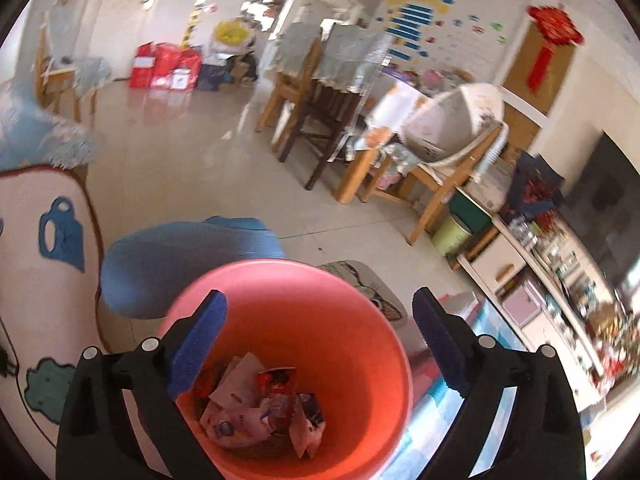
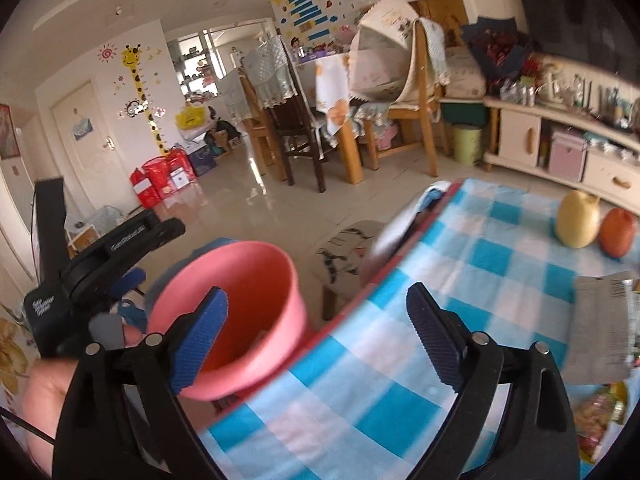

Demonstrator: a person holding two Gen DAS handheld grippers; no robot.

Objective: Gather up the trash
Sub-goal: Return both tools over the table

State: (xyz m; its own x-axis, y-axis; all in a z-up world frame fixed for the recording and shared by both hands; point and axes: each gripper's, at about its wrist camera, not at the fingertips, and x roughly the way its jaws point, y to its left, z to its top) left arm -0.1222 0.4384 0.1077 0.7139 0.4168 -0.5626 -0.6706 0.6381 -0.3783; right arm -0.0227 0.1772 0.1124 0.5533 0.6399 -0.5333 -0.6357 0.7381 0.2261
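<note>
Two tools are standing released, each with its blue-padded jaws spread wide and nothing between the pads. In the left wrist view, the left tool (image 1: 320,344) is hovering directly above the pink bucket (image 1: 360,320), and the bucket's opening is filling the gap between the jaws. Crumpled wrappers (image 1: 264,408) are lying in a heap at the bottom of the bucket, white, red and dark pieces mixed together. In the right wrist view, the right tool (image 2: 316,332) is pointing down over the edge of the table (image 2: 500,248), which is wearing a blue-and-white checked cloth. The same bucket (image 2: 256,280) is sitting just beside the table edge, below the cloth level, with the left tool (image 2: 120,276) showing as a black body next to it. On the table, a grey printed wrapper (image 2: 600,332) is lying at the right edge of the view, and a snack packet (image 2: 600,412) is lying near it. A yellow pear (image 2: 578,220) and an orange fruit (image 2: 618,232) are resting side by side, touching, at the far end of the cloth.
</note>
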